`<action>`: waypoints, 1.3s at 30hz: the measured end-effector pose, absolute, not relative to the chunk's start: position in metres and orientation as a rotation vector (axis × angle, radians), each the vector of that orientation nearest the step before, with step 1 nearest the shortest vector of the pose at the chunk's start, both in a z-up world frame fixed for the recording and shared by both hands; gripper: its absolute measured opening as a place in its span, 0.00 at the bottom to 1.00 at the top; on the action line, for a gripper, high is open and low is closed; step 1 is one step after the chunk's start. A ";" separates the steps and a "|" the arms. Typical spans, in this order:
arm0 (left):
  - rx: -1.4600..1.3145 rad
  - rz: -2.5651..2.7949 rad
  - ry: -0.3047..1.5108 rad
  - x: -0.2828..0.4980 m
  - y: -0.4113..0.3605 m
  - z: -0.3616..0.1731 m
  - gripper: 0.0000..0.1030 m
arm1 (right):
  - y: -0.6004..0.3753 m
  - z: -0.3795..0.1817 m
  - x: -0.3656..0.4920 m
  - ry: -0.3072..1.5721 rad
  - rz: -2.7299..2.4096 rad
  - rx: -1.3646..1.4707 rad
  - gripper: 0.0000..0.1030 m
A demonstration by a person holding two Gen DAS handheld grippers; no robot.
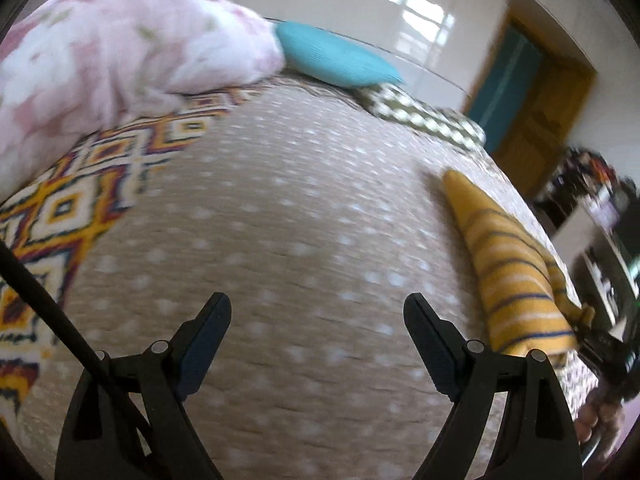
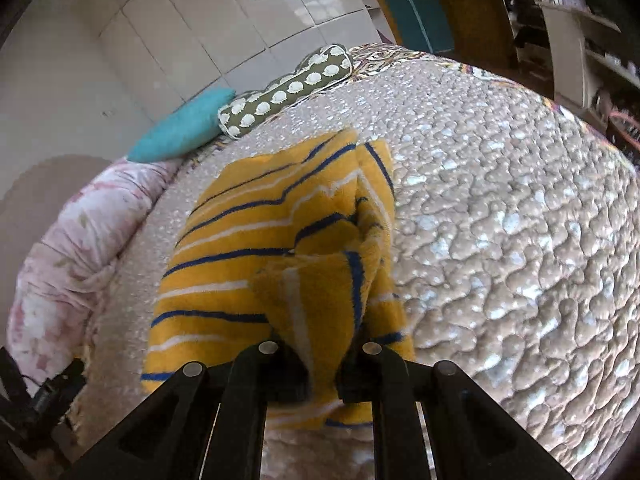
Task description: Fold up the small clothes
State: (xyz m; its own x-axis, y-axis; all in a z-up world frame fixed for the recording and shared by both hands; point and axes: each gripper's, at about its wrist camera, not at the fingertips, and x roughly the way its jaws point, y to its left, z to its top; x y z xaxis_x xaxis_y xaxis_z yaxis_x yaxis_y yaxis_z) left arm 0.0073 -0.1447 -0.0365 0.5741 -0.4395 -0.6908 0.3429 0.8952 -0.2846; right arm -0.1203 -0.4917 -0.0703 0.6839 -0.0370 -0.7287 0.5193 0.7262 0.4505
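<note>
Right gripper [image 2: 320,376]: we see its jaws pinched tight on a bunched fold of the yellow striped garment [image 2: 276,256], fleecy, with blue and white stripes. The pinched fold stands up between the jaws; the rest of the cloth spreads away from the gripper, lying on the beige quilted bedspread [image 2: 500,220].

Left gripper [image 1: 318,316]: we note its jaws spread wide with nothing between them, hanging over bare bedspread [image 1: 280,220]. In this view the yellow striped garment [image 1: 516,276] lies to the right of the gripper, apart from it. The picture is blurred.

Further out, at the far edge of the bed, we see a teal pillow [image 2: 184,126] and beside it an olive cushion with white shapes [image 2: 288,90]. A pink floral quilt [image 2: 68,248] is heaped along the left side. A patterned diamond blanket [image 1: 60,208] shows under the bedspread on the left. Behind the bed, a glossy white wardrobe [image 2: 224,20]; to the far right, a wooden door [image 1: 544,120].
</note>
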 end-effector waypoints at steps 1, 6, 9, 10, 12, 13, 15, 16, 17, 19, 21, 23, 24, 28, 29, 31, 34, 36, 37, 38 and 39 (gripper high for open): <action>-0.111 -0.472 0.855 0.007 -0.155 -0.037 0.84 | -0.496 -0.074 -0.120 0.763 -0.333 0.713 0.10; -0.083 -0.576 0.912 0.003 -0.205 -0.035 0.84 | -0.515 -0.085 -0.140 0.733 -0.281 0.835 0.12; -0.059 -0.614 0.908 0.001 -0.226 -0.032 0.84 | -0.518 -0.079 -0.154 0.719 -0.267 0.826 0.13; -0.053 -0.627 0.907 0.001 -0.233 -0.031 0.84 | -0.520 -0.075 -0.158 0.707 -0.265 0.826 0.18; -0.062 -0.663 0.914 0.005 -0.245 -0.031 0.85 | -0.526 -0.064 -0.166 0.668 -0.267 0.810 0.26; -0.074 -0.680 0.923 0.008 -0.249 -0.032 0.85 | -0.528 -0.058 -0.167 0.652 -0.272 0.788 0.37; -0.124 -0.734 0.961 0.021 -0.260 -0.036 0.87 | -0.534 -0.047 -0.161 0.629 -0.284 0.739 0.65; -0.151 -0.768 0.991 0.029 -0.268 -0.040 0.87 | -0.540 -0.046 -0.152 0.633 -0.277 0.737 0.76; -0.169 -0.800 1.020 0.037 -0.276 -0.045 0.88 | -0.546 -0.048 -0.143 0.643 -0.261 0.750 0.77; -0.184 -0.869 1.080 0.049 -0.296 -0.056 0.88 | -0.560 -0.062 -0.117 0.698 -0.212 0.788 0.77; -0.225 -0.932 1.156 0.059 -0.314 -0.069 0.88 | -0.572 -0.087 -0.084 0.788 -0.234 0.809 0.77; -0.278 -0.963 1.211 0.063 -0.326 -0.077 0.88 | -0.576 -0.104 -0.067 0.816 -0.216 0.843 0.79; -0.279 -0.955 1.223 0.063 -0.332 -0.079 0.88 | -0.576 -0.105 -0.065 0.797 -0.220 0.851 0.79; -0.176 -0.946 1.173 0.049 -0.351 -0.058 0.48 | -0.570 -0.102 -0.052 0.775 -0.124 0.954 0.31; -0.156 -0.948 1.146 0.043 -0.352 -0.048 0.41 | -0.568 -0.098 -0.055 0.759 -0.116 0.947 0.29; -0.152 -0.972 1.129 0.032 -0.346 -0.031 0.40 | -0.567 -0.090 -0.069 0.704 -0.092 0.976 0.28; -0.137 -1.001 1.142 0.011 -0.342 -0.022 0.43 | -0.565 -0.086 -0.102 0.642 -0.075 0.992 0.28; -0.026 -0.959 1.171 -0.005 -0.348 -0.035 0.53 | -0.557 -0.094 -0.119 0.689 -0.142 0.933 0.31; 0.032 -0.920 1.172 -0.009 -0.352 -0.042 0.55 | -0.553 -0.099 -0.126 0.727 -0.194 0.881 0.37; 0.093 -0.874 1.155 -0.016 -0.352 -0.051 0.58 | -0.553 -0.099 -0.133 0.729 -0.200 0.869 0.47; 0.105 -0.864 1.139 -0.020 -0.350 -0.053 0.60 | -0.552 -0.095 -0.140 0.728 -0.202 0.868 0.47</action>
